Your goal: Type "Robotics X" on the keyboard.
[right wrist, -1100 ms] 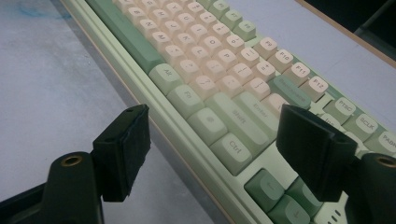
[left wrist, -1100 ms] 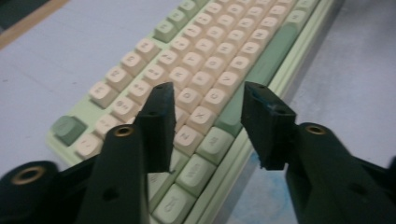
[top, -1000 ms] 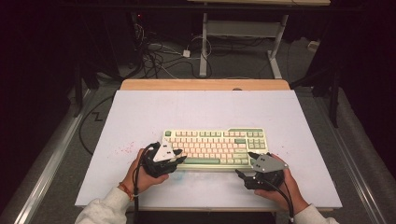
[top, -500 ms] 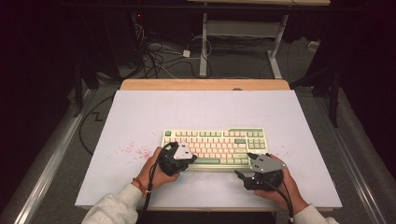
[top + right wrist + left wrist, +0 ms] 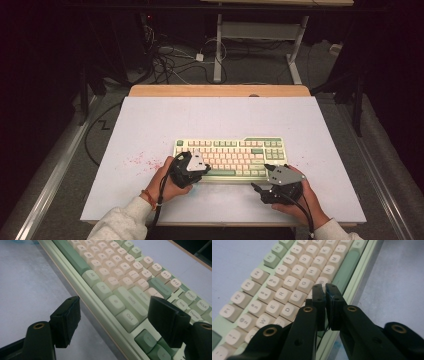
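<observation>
The keyboard (image 5: 230, 156) lies near the front of the desk (image 5: 210, 115). We keep the left gripper (image 5: 323, 291) pinched together, empty, probably to press keys. The right gripper (image 5: 113, 315) fingers spread wide, astride the front edge, holding nothing.

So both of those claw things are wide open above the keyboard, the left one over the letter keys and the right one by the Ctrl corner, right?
Not quite. The left gripper is shut, its two jaws pressed together over the letter keys of the keyboard, as the left gripper view shows. The right gripper is wide open by the Ctrl corner, as you said.
</observation>
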Tool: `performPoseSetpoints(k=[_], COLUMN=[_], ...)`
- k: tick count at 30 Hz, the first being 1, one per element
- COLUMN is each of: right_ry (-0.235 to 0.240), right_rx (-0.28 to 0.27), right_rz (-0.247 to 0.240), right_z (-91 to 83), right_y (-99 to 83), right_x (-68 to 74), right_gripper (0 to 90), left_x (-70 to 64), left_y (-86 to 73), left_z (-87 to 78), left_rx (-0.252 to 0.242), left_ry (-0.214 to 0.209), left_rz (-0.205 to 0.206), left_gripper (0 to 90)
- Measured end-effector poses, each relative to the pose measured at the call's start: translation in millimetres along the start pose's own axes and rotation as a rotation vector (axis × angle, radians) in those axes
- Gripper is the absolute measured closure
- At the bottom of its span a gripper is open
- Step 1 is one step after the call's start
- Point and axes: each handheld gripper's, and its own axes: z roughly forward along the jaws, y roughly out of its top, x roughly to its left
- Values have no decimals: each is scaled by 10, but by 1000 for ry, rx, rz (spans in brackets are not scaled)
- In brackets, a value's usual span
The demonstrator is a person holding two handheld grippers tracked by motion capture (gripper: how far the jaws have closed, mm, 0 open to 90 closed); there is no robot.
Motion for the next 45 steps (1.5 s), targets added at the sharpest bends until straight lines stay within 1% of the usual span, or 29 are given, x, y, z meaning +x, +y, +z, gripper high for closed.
performPoseSetpoints(k=[3,6,7,8,9,11,13,15,16,17,18,21,22,24,26,29,30,32,36,38,39,40,41,42,43,45], right_ry=[0,-2,-4,-4,-5,-6,-7,-7,-10,-10,-12,-18,-18,-20,-23,-29,-32,-36,-33,-23,-21,-24,-27,-30,-31,-28], right_rx=[0,0,0,-1,-1,-2,-2,-3,-5,-5,-5,-7,-6,-6,-4,-1,-3,-6,-6,-7,-7,-6,-7,-8,-9,-10], right_rz=[-3,0,2,2,3,3,2,1,0,-2,3,10,10,11,8,20,27,33,36,52,58,64,69,70,76,79], right_z=[2,-2,-5,-5,-6,-7,-7,-9,-13,-17,-21,-25,-26,-27,-27,-28,-29,-32,-38,-40,-41,-43,-46,-49,-54,-63], right_y=[-1,0,-1,-2,-2,-3,-2,-1,-1,-1,-3,-5,-6,-7,-13,-22,-23,-21,-19,-20,-21,-22,-25,-26,-26,-22], right_x=[-3,-3,-7,-10,-12,-14,-14,-16,-18,-21,-24,-32,-34,-37,-47,-69,-74,-82,-94,-103,-111,-118,-128,-136,-138,-144], right_gripper=[265,265,265,265,265,265,265,265,266,266,266,267,267,267,268,269,272,274,273,274,276,283,294,308,330,392], left_x=[29,52,62,68,78,106,121,140,143,155,159,176,183,196,207,221,224,245,269,273,275,274,267,264,266,260], left_y=[-14,-38,-48,-55,-66,-101,-128,-158,-168,-187,-203,-248,-269,-310,-349,-437,-461,-529,-644,-702,-730,-764,-787,-809,-832,-875], left_z=[-47,-106,-125,-138,-153,-191,-221,-254,-264,-284,-298,-344,-366,-401,-435,-489,-501,-530,-554,-557,-556,-557,-560,-564,-571,-579], left_rx=[-15,-33,-38,-38,-38,-48,-55,-62,-63,-61,-69,-77,-82,-88,-94,-98,-97,-100,-82,-69,-65,-62,-55,-52,-52,-48], left_ry=[23,51,51,56,73,85,123,133,146,156,158,171,181,186,201,215,214,225,251,269,270,264,270,271,263,261], left_rz=[-2,-1,1,0,-1,-10,-14,-15,-19,-18,-21,-22,-25,-42,-44,-57,-67,-89,-99,-98,-106,-109,-103,-106,-114,-123], left_gripper=[792,722,701,664,622,580,482,411,371,344,319,267,252,236,217,201,195,194,194,195,196,196,196,195,195,194])
